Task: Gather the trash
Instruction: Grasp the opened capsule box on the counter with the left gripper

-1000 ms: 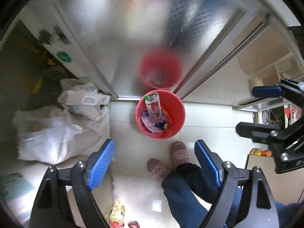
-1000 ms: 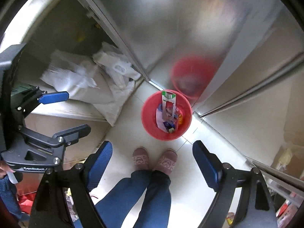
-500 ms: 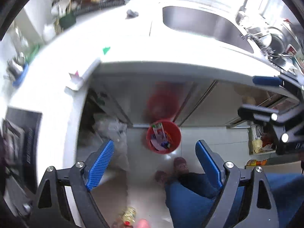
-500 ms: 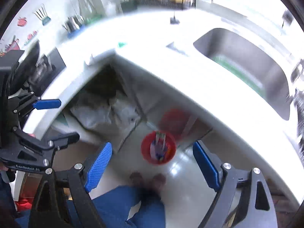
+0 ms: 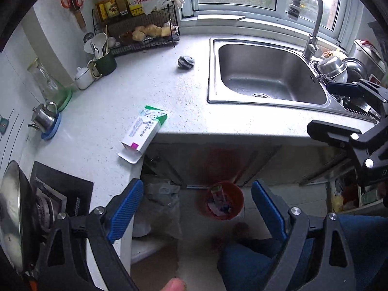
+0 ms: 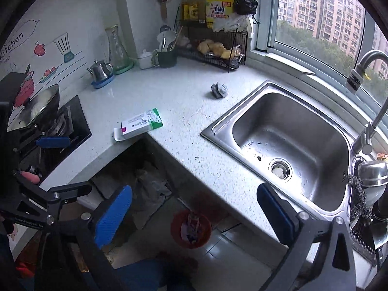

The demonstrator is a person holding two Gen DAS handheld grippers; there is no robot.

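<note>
An empty white and green carton point(image 5: 145, 129) lies on the speckled counter point(image 5: 150, 82) near its front edge; it also shows in the right wrist view point(image 6: 140, 124). A crumpled grey wad point(image 5: 186, 61) lies beside the sink point(image 5: 264, 72), also in the right wrist view point(image 6: 219, 90). A red bin point(image 5: 223, 203) with trash stands on the floor below, also in the right wrist view point(image 6: 190, 228). My left gripper point(image 5: 196, 209) is open and empty above the floor. My right gripper point(image 6: 194, 213) is open and empty.
A steel sink point(image 6: 286, 140) with a tap point(image 5: 308, 17) sits right. A black rack point(image 5: 140, 31) with bottles, a utensil mug point(image 5: 103, 61), a small kettle point(image 5: 43, 117) and a stove with a pan point(image 6: 36, 111) line the back and left. Pots point(image 5: 337, 68) stand right of the sink.
Both grippers have risen from close above the red bin on the floor to counter height. The counter, carton and sink have come into view. Both stay open.
</note>
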